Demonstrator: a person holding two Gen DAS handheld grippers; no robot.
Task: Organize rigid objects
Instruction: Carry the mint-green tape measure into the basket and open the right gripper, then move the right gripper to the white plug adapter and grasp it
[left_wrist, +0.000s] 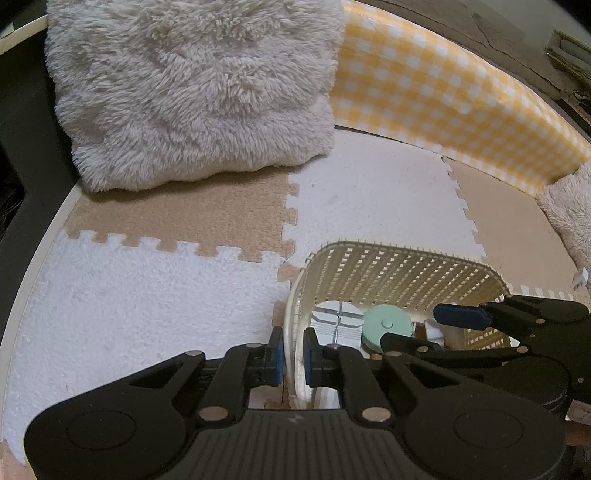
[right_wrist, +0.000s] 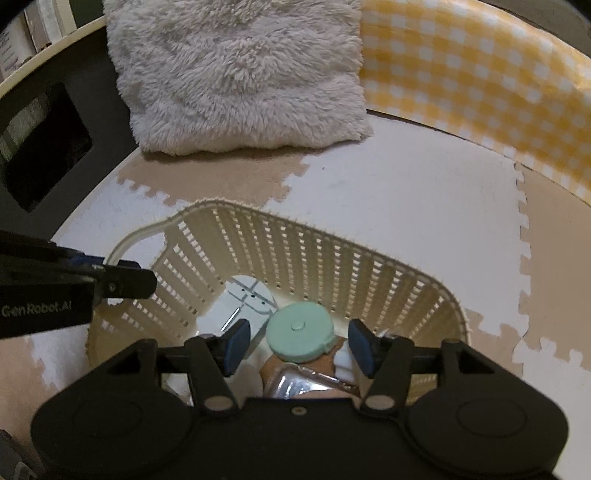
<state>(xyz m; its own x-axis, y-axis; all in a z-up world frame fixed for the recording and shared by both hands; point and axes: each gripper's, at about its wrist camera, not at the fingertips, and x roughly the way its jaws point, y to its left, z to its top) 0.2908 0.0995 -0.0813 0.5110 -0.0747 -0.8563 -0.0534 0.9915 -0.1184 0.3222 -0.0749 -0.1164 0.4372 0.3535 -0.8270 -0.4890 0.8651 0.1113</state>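
The left gripper (left_wrist: 293, 356) is clamped on the rim of the basket (right_wrist: 332, 254), steadying it. The right gripper (right_wrist: 297, 349) hangs inside the basket, jaws apart, above the green disc (right_wrist: 299, 326). Best to lift straight out, clear of the basket's wall.

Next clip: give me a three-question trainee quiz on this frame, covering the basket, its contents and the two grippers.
1. True or false: the left gripper is clamped on the rim of the cream slatted basket.
2. Which item lies inside the basket? A) the mint-green round disc B) the fluffy cream cushion C) the yellow checked panel
3. Fill in: the right gripper hangs over the basket with its jaws ____.

Key: 1 true; its pads sit on either side of the basket wall. 2 A; the cushion and panel stand behind the basket on the foam puzzle mat. 3 open, nothing pressed between the pads.
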